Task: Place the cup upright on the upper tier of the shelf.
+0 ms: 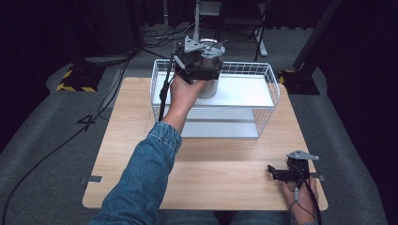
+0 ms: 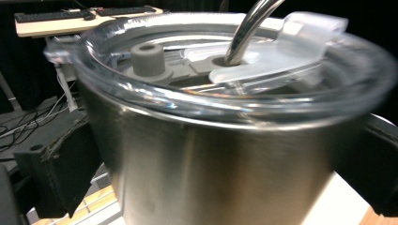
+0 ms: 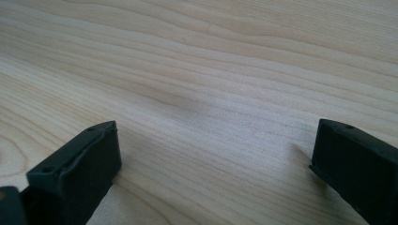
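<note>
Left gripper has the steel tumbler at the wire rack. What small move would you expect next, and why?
Probably a short lowering onto the white shelf, then opening the jaws. The left gripper is clamped around the tumbler over the rack's upper shelf, and whether its base is seated can't be told. The right gripper rests open on the table, so it plays no part.

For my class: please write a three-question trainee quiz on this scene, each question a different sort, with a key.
1. True or false: the left tongs clasp the steel tumbler.
2. The tumbler is at: A) the white wire rack's top shelf; B) the bare wooden table.
3. Fill in: the right tongs rest on the table with jaws ____.

Key: 1 true; 2 A; 3 open.
</note>
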